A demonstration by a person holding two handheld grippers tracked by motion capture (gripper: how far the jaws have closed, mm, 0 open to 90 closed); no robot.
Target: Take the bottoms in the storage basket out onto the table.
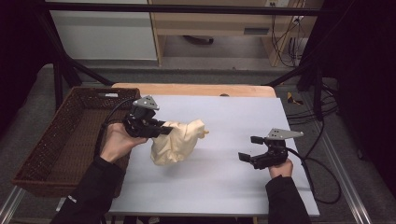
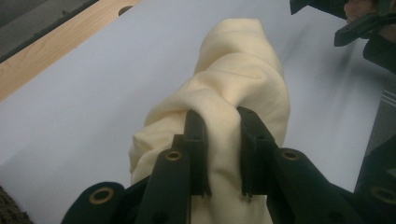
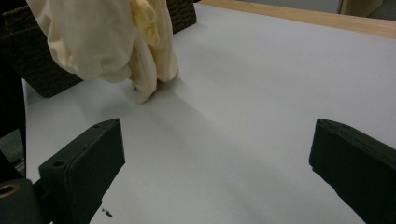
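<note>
Left gripper view, left gripper (image 2: 223, 154) pinching cream cloth (image 2: 233, 88), lower folds cut off, right gripper (image 1: 249, 148) jaws spread, empty

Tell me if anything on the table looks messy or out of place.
Only the cream cloth: it is bunched into a crumpled lump, pinched and lifted by the left hand-held gripper, its lower end touching the white table cover. Nothing looks spilled or damaged.

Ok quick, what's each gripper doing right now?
Left gripper: closed on the cream cloth, bunched between its fingers.
Right gripper: open, nothing between its fingers, over the white table cover.
</note>
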